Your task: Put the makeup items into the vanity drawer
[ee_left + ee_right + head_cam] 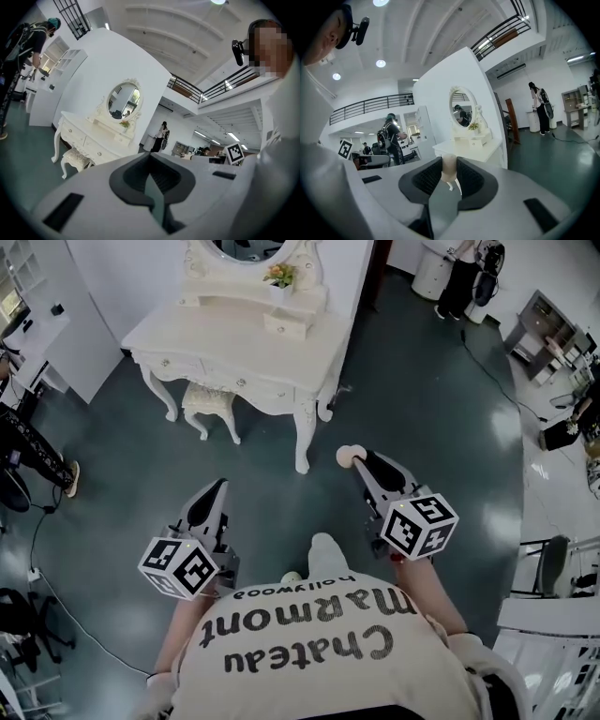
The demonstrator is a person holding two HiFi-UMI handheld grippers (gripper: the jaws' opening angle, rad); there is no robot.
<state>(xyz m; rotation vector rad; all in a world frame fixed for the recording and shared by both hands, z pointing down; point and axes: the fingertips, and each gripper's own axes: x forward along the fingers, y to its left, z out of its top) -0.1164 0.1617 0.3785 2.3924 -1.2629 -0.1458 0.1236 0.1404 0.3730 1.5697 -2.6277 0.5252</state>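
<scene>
Green floor (450,418) is stretching ahead of both claws, vanity (234,343) well beyond. Your right claw (361,463) is pinching a beige puff (350,457) at its tips; your left claw (218,486) is riding closed, empty. Risk: that shallow pinch is inviting a drop while walking.

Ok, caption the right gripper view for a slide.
Right gripper clamps a small cream rounded makeup item, facing the white ornate vanity table.

The vanity (234,343) stands at eleven o'clock ahead of us, with the stool (208,401) tucked under its front and the mirror (123,100) and flower pot (279,277) on its top at the back. Our left gripper (217,487) is at eight o'clock of our right gripper (361,457), and the makeup sponge (349,457) sits between the right gripper's jaws.
</scene>
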